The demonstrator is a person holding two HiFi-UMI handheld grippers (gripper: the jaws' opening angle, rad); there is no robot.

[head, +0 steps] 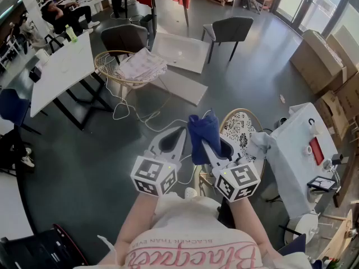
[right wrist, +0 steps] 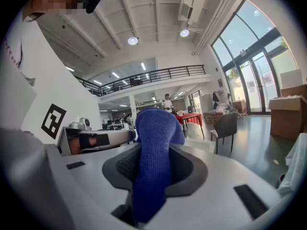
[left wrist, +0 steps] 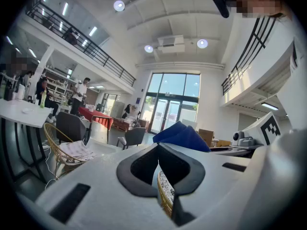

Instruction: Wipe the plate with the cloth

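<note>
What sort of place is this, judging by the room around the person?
Probably a large open-plan workspace or lab hall: a railed mezzanine runs above, tall glass doors close the far end, and a white table, grey chairs and cardboard boxes stand about.

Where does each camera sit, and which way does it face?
Head view: on the person's head, steeply down at the floor; both forearms, left gripper and right gripper show.
Left gripper view: on the left gripper, level along its shut jaws toward glass doors.
Right gripper view: on the right gripper, along jaws clamping the blue cloth.
Shared: all three show the cloth.
</note>
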